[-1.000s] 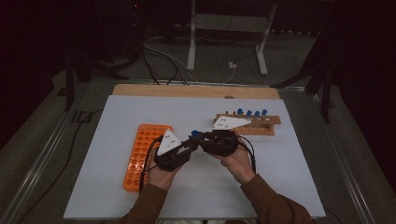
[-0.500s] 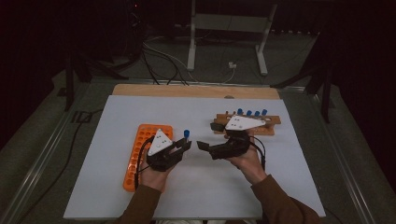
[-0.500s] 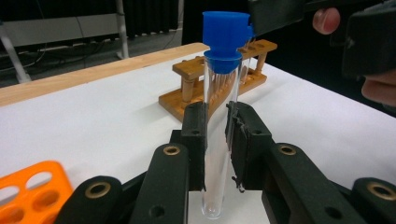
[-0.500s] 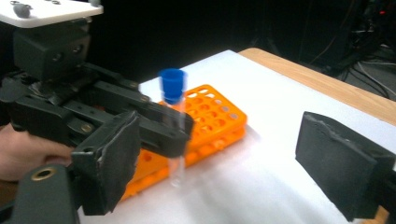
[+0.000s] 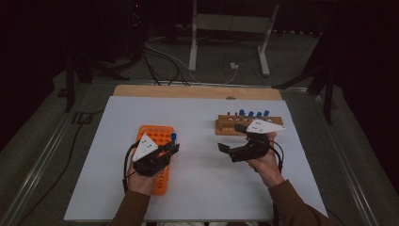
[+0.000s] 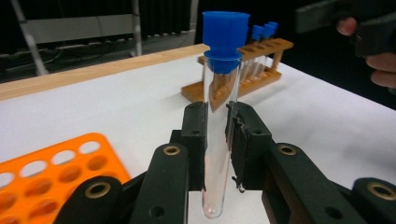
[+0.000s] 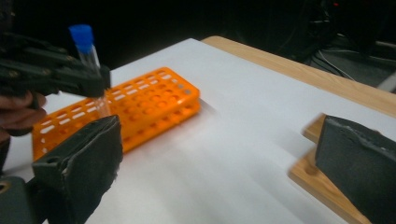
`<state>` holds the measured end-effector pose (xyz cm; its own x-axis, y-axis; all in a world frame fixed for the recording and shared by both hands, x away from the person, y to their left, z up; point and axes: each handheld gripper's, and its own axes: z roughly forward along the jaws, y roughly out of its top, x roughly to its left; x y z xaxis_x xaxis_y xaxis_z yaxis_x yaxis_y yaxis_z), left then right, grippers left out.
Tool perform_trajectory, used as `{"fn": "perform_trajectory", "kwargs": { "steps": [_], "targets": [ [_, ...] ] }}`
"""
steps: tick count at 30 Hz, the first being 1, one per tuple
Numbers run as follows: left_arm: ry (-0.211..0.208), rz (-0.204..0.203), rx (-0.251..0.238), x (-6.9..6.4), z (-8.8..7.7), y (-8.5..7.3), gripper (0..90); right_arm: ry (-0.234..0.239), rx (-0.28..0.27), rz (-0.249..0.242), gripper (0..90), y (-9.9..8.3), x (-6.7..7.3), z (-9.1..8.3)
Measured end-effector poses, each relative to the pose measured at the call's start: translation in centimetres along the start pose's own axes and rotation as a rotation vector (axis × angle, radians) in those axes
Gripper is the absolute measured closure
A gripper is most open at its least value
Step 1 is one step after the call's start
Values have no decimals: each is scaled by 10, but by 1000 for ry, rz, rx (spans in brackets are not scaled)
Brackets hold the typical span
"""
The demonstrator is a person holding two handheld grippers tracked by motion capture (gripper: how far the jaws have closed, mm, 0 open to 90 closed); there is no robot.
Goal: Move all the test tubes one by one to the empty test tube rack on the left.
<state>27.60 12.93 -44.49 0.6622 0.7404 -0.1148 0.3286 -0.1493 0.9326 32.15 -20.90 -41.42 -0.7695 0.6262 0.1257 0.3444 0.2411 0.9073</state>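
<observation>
- Both hands have drawn apart since the earlier frames, where the two grippers met at the middle of the table; the left gripper (image 5: 172, 149) now sits over the orange rack (image 5: 151, 136) and the right gripper (image 5: 233, 140) sits just in front of the wooden rack (image 5: 225, 125).
- Since then the right gripper's jaws have just been opening, and they now stand wide apart with nothing between them; in the right gripper view the two black pads (image 7: 88, 154) frame bare white table (image 7: 224, 154).
- The test tube (image 6: 219, 135) is clear glass, long and narrow with a rounded bottom, and looks empty.
- A bright blue cap (image 6: 225, 32) closes its top; the cap is wider than the glass.
- The left gripper's jaws pinch the tube around its middle, one pad pressed to each side.
- The tube stands nearly upright, cap on top, with its rounded end hanging below the pads.
- In the high view the tube's blue cap (image 5: 173, 136) shows at the right edge of the orange rack, above the table.
- The left hand (image 5: 141, 176) grips its tool from behind, forearm coming in from the bottom edge, jaws pointing away and to the right.
- The right hand (image 5: 263, 160) holds its tool with jaws aimed left, toward the other hand.
- Other blue-capped tubes (image 5: 254, 113) stand in the wooden rack behind the right gripper.
</observation>
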Motion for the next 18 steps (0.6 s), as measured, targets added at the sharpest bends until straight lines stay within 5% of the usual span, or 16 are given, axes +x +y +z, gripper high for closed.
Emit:
{"fn": "perform_trajectory", "kwargs": {
  "steps": [9,18],
  "targets": [
    [86,-21,-44,22,5,9,779,-54,-19,37,11,-19,-16,-23],
    [123,-51,-83,42,21,14,778,-96,-23,40,11,-33,-23,-43]
  ]
}}
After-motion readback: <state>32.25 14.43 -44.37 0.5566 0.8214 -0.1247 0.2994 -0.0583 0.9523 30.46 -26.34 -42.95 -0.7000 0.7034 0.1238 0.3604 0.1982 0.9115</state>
